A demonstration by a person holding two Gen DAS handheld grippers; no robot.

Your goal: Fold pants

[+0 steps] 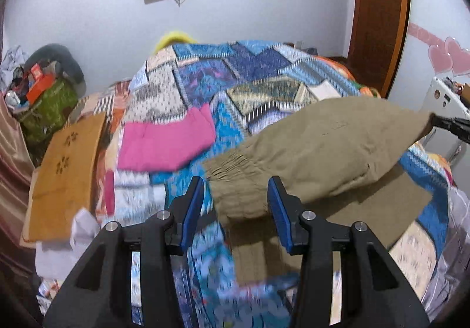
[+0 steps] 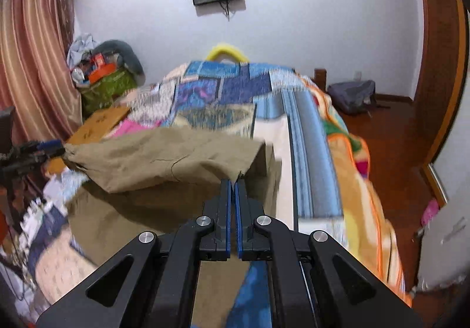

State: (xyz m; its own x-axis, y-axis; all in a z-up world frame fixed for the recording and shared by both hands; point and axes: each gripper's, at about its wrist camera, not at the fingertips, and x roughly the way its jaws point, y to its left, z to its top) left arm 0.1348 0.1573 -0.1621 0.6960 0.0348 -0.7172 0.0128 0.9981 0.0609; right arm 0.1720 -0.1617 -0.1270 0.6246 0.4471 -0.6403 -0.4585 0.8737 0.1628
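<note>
In the left wrist view, the left gripper (image 1: 236, 204) stands spread apart, and the tan pants (image 1: 323, 157) hang just ahead of it, their elastic waistband between the blue pads, above the patchwork quilt (image 1: 205, 75). A pink cloth (image 1: 167, 143) lies to the left.

In the right wrist view, the right gripper (image 2: 234, 185) points forward, pressed together, pinching a corner of the pants (image 2: 164, 157), lifted over the quilt (image 2: 223, 90).

hand-held gripper (image 1: 236, 198) | black frame | blue pads | seemingly 4 silver screws
</note>
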